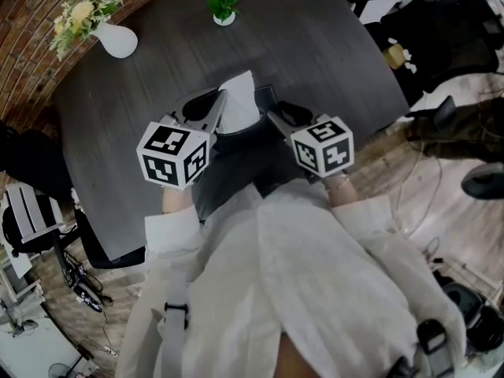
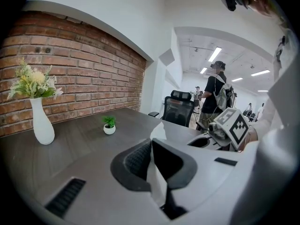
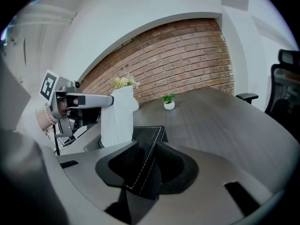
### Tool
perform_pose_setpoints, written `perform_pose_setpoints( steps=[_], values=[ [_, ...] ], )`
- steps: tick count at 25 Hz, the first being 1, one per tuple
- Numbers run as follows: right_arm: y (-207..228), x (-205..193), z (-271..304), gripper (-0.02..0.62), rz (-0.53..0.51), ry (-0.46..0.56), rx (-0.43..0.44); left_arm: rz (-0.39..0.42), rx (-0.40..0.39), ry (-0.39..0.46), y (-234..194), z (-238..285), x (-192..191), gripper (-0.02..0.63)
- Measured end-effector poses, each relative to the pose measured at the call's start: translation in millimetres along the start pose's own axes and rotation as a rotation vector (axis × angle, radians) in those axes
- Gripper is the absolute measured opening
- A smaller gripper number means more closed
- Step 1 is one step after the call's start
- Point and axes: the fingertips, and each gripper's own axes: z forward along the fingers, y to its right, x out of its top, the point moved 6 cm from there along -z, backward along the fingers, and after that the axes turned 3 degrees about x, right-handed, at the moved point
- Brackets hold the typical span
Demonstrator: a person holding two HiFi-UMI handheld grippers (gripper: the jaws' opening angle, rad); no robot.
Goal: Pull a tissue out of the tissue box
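Note:
A white tissue (image 1: 238, 101) stands up from a black tissue box (image 1: 239, 143) near the front edge of the dark table (image 1: 315, 46). My left gripper (image 1: 223, 101) is shut on the tissue (image 2: 157, 172), which runs up between its jaws in the left gripper view. My right gripper (image 1: 272, 116) is shut on the box's stitched black edge (image 3: 143, 165). In the right gripper view, the tissue (image 3: 117, 116) hangs from the left gripper (image 3: 105, 100) just beyond the box top (image 3: 145, 132).
A white vase of flowers (image 1: 115, 39) stands at the table's far left, and a small potted plant (image 1: 224, 10) at its far middle. Office chairs (image 1: 441, 22) stand to the right. A person (image 2: 216, 95) stands beyond the table. A brick wall (image 3: 187, 60) runs along the far side.

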Motion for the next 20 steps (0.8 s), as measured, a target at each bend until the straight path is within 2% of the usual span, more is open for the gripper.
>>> perform_pose_setpoints(
  steps=[20],
  values=[
    [0.0,0.1,1.5,0.120,0.003,0.002,0.006,0.000,0.000,0.015,-2.5,2.4,7.1,0.006]
  ],
)
